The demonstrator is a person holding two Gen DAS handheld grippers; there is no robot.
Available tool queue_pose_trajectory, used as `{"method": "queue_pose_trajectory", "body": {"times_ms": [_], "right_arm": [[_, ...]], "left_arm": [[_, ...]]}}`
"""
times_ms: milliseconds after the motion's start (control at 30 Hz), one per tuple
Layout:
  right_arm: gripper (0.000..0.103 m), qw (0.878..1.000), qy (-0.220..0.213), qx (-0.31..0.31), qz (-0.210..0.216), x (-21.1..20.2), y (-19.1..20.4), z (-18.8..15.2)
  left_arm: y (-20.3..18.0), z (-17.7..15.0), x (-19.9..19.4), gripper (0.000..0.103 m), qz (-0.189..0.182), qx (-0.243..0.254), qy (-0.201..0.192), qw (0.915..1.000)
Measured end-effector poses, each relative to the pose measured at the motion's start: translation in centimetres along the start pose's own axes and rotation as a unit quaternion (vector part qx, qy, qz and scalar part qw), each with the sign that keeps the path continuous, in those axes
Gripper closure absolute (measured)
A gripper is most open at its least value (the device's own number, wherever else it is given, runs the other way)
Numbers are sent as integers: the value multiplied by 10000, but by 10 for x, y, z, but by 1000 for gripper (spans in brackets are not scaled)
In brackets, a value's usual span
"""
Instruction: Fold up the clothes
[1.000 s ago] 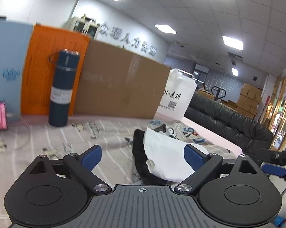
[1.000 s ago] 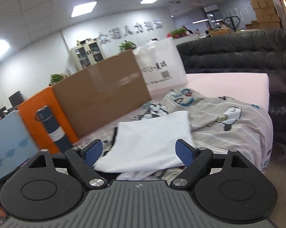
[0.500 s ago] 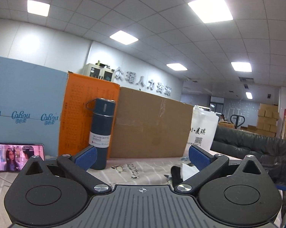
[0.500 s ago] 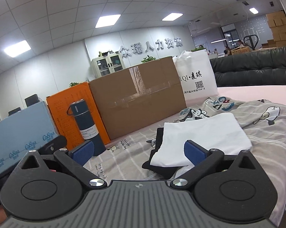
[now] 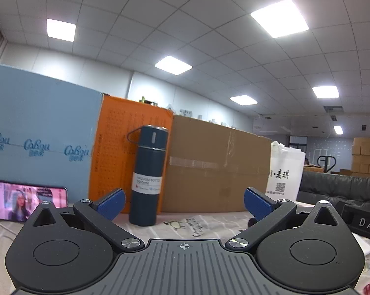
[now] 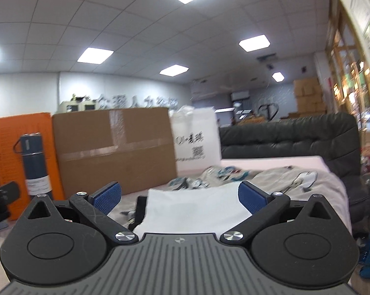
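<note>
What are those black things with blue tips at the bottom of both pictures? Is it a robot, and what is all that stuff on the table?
Not a robot by itself. A person holds a grabbing tool in each hand, and each tool has a camera looking forward along its fingers. One picture comes from the left claw, the other from the right claw. Both are open and hold nothing. On the cloth-covered table stand a dark blue bottle, a cardboard box, a white bag and a phone playing a video. In front of the right claw lies a folded white garment on top of a black one.
</note>
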State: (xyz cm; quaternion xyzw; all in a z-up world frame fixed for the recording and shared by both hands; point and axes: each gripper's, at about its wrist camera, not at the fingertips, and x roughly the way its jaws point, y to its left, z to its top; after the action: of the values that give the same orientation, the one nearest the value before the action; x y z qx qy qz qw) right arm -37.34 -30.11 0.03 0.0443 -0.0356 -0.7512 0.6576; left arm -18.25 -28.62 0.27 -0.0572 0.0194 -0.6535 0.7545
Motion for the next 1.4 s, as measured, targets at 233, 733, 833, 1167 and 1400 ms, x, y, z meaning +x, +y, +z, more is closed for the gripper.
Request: {"method": "queue_pose_trajectory", "body": {"times_ms": [233, 733, 833, 1167, 1400], "right_arm": [[0, 9992, -87, -273, -294, 3, 2, -9], [0, 9995, 20, -268, -153, 11, 3, -9], [0, 9997, 34, -231, -125, 12, 2, -9], [0, 9998, 75, -109, -129, 13, -2, -8], [0, 9999, 84, -85, -121, 11, -2, -9]], "left_arm": [[-3, -1, -4, 0, -46, 169, -86, 9998], [-2, -1, -6, 0, 113, 254, -191, 9994], [-2, -1, -6, 0, 99, 267, -191, 9994], [-2, -1, -5, 0, 91, 259, -154, 9995], [-2, -1, -3, 0, 36, 273, -122, 9995]]}}
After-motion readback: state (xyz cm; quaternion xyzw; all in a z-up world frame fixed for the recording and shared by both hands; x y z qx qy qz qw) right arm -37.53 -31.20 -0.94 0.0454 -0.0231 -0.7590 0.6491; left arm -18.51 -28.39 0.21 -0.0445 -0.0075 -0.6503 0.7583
